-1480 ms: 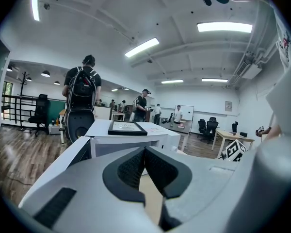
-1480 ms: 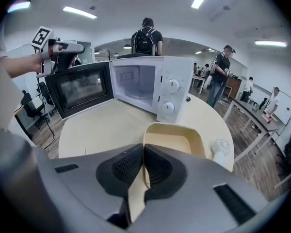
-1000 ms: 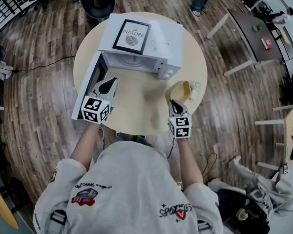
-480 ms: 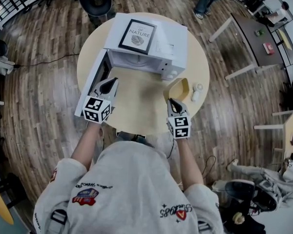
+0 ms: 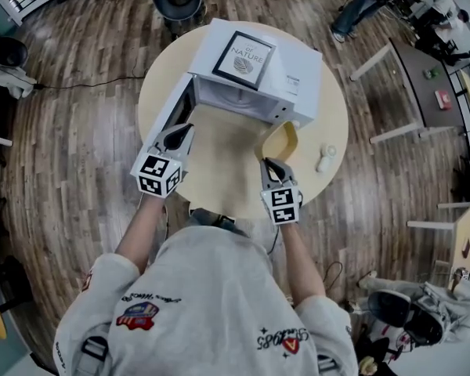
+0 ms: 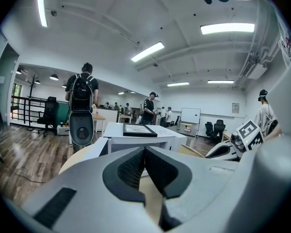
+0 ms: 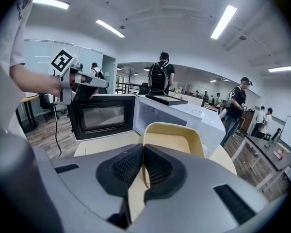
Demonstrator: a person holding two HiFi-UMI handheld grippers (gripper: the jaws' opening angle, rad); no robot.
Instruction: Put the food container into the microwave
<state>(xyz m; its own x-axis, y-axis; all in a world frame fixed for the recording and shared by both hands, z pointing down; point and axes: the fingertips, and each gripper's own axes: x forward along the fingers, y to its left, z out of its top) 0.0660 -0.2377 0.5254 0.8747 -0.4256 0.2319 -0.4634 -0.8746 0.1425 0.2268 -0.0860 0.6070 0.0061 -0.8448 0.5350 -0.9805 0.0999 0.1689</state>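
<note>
Right gripper (image 5: 269, 164) is clamped tight on the near rim of the yellow food container (image 5: 282, 140) — it's out front of the microwave (image 5: 290, 73), at about five o'clock from it over the round table (image 5: 329, 120), not yet inside. The microwave door (image 5: 171, 114) hangs open toward seven o'clock. The left gripper (image 5: 183, 130) — jaws pressed together on nothing — hovers just beside that door.

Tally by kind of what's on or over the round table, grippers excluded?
microwave: 1
framed print: 1
food container: 1
small white object: 1
Total: 4
</note>
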